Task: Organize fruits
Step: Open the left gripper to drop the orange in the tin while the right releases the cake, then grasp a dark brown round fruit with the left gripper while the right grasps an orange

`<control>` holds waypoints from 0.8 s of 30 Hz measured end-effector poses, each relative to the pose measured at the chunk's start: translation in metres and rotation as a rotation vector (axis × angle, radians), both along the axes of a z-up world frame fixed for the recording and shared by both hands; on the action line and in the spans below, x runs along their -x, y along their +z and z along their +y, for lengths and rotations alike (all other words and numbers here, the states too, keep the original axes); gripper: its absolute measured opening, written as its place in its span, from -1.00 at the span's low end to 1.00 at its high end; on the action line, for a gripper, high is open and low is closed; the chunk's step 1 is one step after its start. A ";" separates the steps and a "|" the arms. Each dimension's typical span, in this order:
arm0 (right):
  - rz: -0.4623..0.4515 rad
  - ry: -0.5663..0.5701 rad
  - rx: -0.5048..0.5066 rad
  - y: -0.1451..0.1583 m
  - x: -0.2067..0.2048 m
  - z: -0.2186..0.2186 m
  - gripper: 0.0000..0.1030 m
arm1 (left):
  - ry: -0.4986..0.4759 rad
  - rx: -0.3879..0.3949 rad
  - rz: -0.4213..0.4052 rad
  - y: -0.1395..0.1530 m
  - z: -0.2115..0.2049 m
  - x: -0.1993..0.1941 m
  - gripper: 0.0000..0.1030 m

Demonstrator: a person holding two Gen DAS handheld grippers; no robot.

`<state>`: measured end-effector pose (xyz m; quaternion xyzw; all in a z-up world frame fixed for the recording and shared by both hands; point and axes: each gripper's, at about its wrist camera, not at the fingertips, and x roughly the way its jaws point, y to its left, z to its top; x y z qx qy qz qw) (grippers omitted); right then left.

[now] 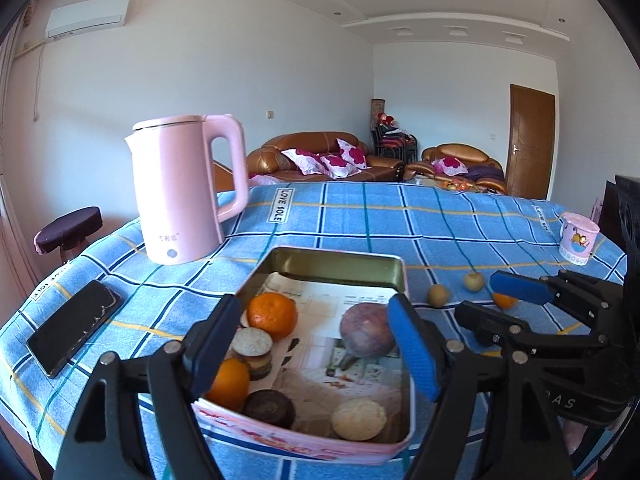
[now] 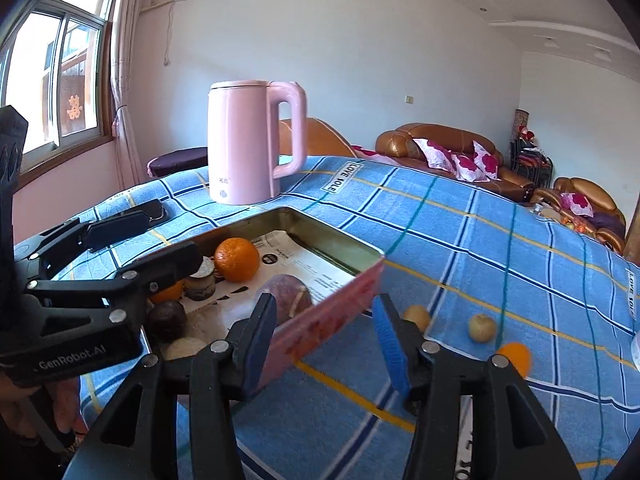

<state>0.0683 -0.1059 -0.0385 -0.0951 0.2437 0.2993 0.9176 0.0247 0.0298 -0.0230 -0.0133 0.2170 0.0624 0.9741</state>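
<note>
Gathering fruit into the tin on the worktop: left gripper hangs open and empty over oranges; right gripper, open, faces three loose fruits beside the tin, likely next.

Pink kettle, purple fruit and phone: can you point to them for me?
Pink kettle point(image 1: 176, 196), left wrist view, middle of its body.
Purple fruit point(image 1: 366, 330), left wrist view, its rounded front.
Phone point(image 1: 74, 332), left wrist view, middle of its screen.
</note>
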 end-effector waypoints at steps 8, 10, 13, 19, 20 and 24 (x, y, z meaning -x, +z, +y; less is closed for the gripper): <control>0.026 -0.248 -0.029 0.002 -0.014 -0.081 0.08 | -0.158 0.008 0.063 -0.001 -0.060 -0.029 0.52; 0.031 -0.302 -0.034 0.001 -0.018 -0.095 0.12 | -0.185 -0.002 0.088 -0.003 -0.075 -0.039 0.51; 0.046 -0.358 -0.043 0.001 -0.023 -0.111 0.14 | -0.236 0.002 0.138 -0.008 -0.096 -0.052 0.45; 0.070 -0.387 -0.074 0.000 -0.027 -0.128 0.17 | -0.320 -0.015 0.296 -0.032 -0.126 -0.080 0.08; 0.071 -0.387 -0.076 0.000 -0.027 -0.128 0.18 | -0.322 -0.006 0.312 -0.034 -0.127 -0.084 -0.02; 0.071 -0.385 -0.076 0.000 -0.029 -0.129 0.19 | -0.351 -0.033 0.381 -0.044 -0.137 -0.096 -0.19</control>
